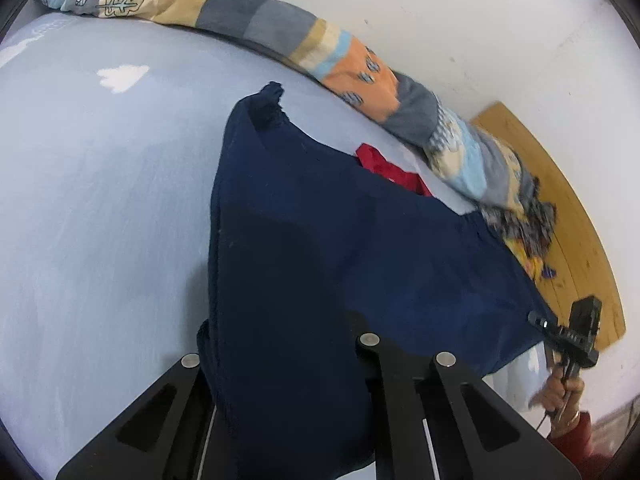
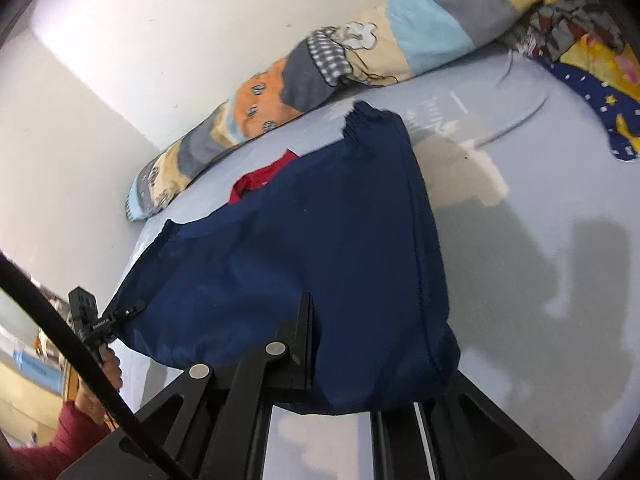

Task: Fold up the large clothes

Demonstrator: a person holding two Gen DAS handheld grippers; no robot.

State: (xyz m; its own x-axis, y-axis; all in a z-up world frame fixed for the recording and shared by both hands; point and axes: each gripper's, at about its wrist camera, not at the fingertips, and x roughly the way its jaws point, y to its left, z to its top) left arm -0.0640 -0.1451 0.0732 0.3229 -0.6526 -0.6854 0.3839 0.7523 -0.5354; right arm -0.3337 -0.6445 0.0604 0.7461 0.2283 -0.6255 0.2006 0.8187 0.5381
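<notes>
Left tool and right tool each clamped on a near corner of the navy garment. It stretches between them, far end on the bed.

Garment: solid navy blue. Cloth beyond its far edge: solid red. Bed sheet: pale blue with faint white print. Rolled quilt at the far side: patchwork of grey, tan, orange, light blue and checked panels. Wall: white. Headboard: yellow-brown wood. Sleeve: dark red. Both grippers: black.
</notes>
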